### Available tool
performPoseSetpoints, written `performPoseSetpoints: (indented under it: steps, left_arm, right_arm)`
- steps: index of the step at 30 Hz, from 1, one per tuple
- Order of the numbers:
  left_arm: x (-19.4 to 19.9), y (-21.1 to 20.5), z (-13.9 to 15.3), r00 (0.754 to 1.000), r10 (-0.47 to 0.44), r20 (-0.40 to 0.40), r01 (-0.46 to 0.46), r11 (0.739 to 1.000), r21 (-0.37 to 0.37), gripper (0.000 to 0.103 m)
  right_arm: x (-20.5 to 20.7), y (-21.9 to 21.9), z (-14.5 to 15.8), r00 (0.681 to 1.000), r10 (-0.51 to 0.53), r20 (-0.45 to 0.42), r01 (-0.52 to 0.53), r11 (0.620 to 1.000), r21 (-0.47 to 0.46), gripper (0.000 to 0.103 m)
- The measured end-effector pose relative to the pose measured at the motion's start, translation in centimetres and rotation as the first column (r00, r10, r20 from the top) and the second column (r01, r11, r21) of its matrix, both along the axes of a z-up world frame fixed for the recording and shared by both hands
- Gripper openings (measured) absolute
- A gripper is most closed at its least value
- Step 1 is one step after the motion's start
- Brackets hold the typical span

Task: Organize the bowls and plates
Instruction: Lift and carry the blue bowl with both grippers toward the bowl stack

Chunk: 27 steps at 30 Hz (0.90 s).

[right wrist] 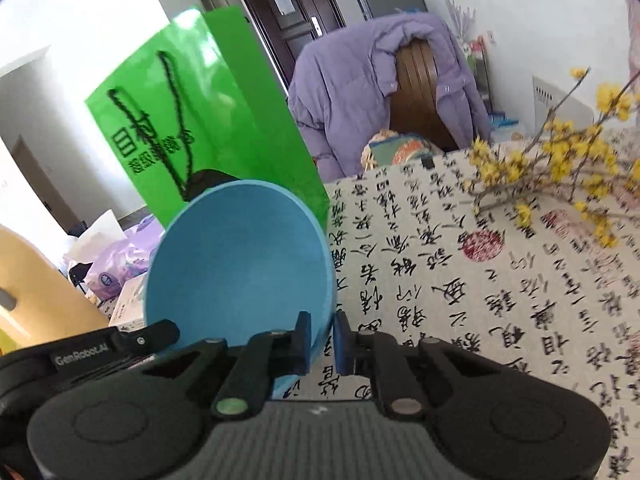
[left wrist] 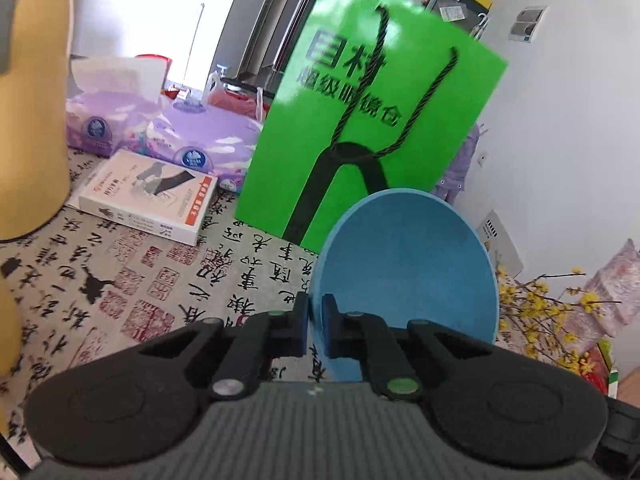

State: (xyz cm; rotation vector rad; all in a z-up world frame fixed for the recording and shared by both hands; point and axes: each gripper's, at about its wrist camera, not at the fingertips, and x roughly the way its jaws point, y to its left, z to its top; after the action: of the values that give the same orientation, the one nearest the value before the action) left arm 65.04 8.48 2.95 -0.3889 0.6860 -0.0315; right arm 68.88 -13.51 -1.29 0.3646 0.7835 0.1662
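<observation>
left gripper (left wrist: 315, 318) clamps round blue plastic bowl (left wrist: 404, 276) rim | right gripper (right wrist: 321, 334) likewise | beneath: calligraphy-print tablecloth (left wrist: 132, 280) | ahead: glossy green paper bag (left wrist: 360, 120)

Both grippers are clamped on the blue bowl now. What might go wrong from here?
1. Each gripper, left and right, pinches only the thin rim of the blue bowl; pulling unevenly might twist it loose.
2. The green bag stands just behind the bowl; swinging forward may topple it.
3. The yellow flower branches lie close on the right and could snag.
</observation>
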Motion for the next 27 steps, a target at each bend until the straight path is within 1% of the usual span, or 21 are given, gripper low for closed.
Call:
performPoseSetpoints:
  steps: [2,6,11,12,14,17,19,21,23,27]
  left_arm:
    - [-1.8,-0.1,1.5,1.0,-0.001,0.005,0.001,1.0,0.013,0.007]
    - [-7.1,-0.3,4.4,0.999,0.012,0.036,-0.014,0.998,0.055,0.007]
    - [-15.1,0.1,6.8,0.996,0.041,0.08,-0.046,0.997,0.055,0.007]
    - [-17.0,0.3,7.2,0.994,0.045,0.095,-0.049,0.998,0.046,0.007]
    - [-20.6,0.3,7.8,0.991,0.055,0.122,-0.062,0.997,0.054,0.007]
    - [-26.3,0.2,7.9,0.981,0.083,0.175,-0.095,0.993,0.063,0.007]
    - [-29.6,-0.1,7.5,0.972,0.115,0.205,-0.134,0.987,0.084,0.007]
    - [-32.9,-0.3,6.8,0.964,0.136,0.228,-0.16,0.983,0.09,0.007]
    - [-35.9,-0.5,6.3,0.959,0.148,0.24,-0.175,0.98,0.095,0.007]
    - [-42.8,-0.5,5.5,0.951,0.125,0.283,-0.16,0.982,0.103,0.007]
  right_arm:
    - [-1.5,-0.1,1.1,1.0,0.003,0.014,-0.003,1.0,0.015,0.01]
    - [-5.2,-0.2,3.8,0.999,0.023,0.035,-0.024,0.999,0.03,0.009]
    - [-12.2,0.1,7.1,0.995,0.047,0.091,-0.051,0.998,0.041,0.009]
    - [-13.6,0.1,7.6,0.994,0.054,0.1,-0.059,0.997,0.045,0.009]
    - [-17.0,0.1,8.6,0.99,0.068,0.122,-0.074,0.997,0.039,0.009]
    - [-22.2,0.6,9.8,0.978,0.103,0.183,-0.107,0.994,0.014,0.009]
    - [-25.9,0.8,10.1,0.959,0.115,0.259,-0.12,0.993,0.005,0.009]
    - [-29.5,1.4,10.0,0.943,0.136,0.304,-0.132,0.991,-0.032,0.009]
    - [-32.8,1.5,9.5,0.933,0.141,0.33,-0.135,0.99,-0.042,0.008]
    - [-38.8,1.2,8.3,0.924,0.139,0.356,-0.143,0.99,-0.016,0.008]
